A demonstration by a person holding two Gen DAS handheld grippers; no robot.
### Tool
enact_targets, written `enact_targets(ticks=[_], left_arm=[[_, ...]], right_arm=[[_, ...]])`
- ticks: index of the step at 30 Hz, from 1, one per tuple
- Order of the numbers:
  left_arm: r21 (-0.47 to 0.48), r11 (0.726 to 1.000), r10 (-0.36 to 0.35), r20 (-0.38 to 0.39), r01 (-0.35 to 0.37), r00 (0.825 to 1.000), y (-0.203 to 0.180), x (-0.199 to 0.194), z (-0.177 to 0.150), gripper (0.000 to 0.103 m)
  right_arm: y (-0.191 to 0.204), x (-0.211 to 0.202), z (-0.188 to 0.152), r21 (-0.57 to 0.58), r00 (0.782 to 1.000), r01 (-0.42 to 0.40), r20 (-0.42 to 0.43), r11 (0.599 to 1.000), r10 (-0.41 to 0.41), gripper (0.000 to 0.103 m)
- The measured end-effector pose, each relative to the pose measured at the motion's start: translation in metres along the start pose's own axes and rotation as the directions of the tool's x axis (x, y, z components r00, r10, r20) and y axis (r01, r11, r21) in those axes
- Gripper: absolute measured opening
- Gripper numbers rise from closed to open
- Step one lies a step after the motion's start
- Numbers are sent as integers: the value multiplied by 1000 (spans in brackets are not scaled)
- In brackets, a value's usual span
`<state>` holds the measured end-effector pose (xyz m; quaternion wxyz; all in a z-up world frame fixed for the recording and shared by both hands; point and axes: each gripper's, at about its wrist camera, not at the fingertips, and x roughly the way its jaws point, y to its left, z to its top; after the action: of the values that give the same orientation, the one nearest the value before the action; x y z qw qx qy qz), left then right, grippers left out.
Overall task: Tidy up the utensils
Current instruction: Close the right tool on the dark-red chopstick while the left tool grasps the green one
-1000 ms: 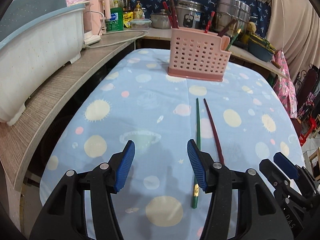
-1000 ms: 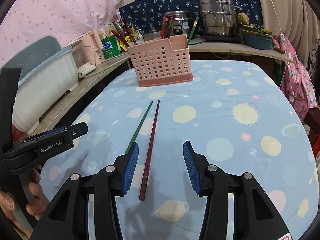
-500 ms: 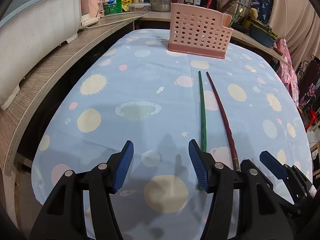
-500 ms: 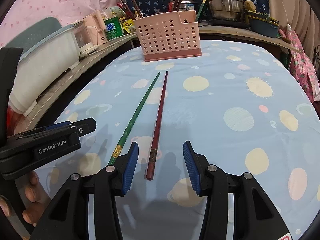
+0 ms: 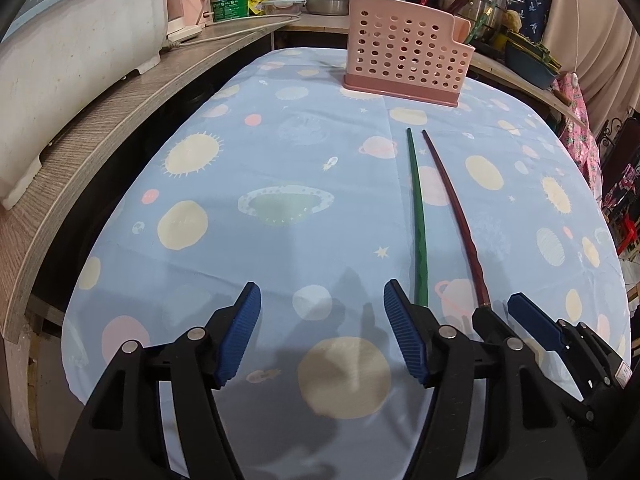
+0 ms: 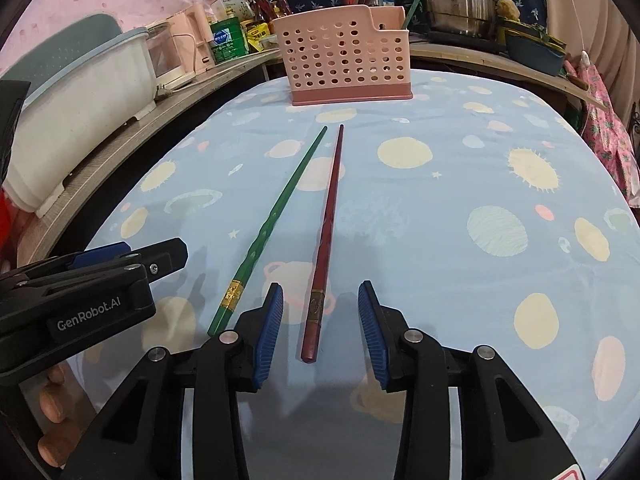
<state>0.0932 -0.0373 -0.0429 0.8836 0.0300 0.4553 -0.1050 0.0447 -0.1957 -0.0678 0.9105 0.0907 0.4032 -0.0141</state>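
On the worktop (image 6: 460,152), under its planet-print cloth, two chopsticks lie loose and nearly side by side: a green chopstick (image 6: 276,216) and a dark red chopstick (image 6: 328,228), thin tips towards the pink utensil basket (image 6: 344,60) at the far end. That basket already holds several chopsticks upright, so part of the sorting looks done; these two are what remains in view.

The right gripper (image 6: 320,328) straddles the thick end of the red chopstick. Its fingers have just been closing, yet a gap shows on both sides and the pads do not touch the stick. The left gripper (image 5: 322,336) has just been opening; its fingers stand wide with only cloth between them, and the green chopstick lies just beyond its right finger (image 5: 404,336). Neither stick is lifted yet, so the pickup and the trip to the basket both remain.
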Motion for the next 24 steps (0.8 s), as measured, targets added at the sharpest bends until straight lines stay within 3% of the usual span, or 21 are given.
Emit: enact_targets(ticks=[10,12,24], left_arm=[[-2,1000,-4,-14,4,1000,2,2,-4,67],[-2,1000,-7,-17,7,1000,2,2,-5,68],[46,998,-40,-39,42,998,-20,3,-18,70]], right_arm=[[-3,2,-4,-2,1000,28,-14,1000,-28,16],[-4,1,-6,-8,999,44,-11,999,-44,7],[-32,-17,-20,40,997,72,12,997,-73,7]])
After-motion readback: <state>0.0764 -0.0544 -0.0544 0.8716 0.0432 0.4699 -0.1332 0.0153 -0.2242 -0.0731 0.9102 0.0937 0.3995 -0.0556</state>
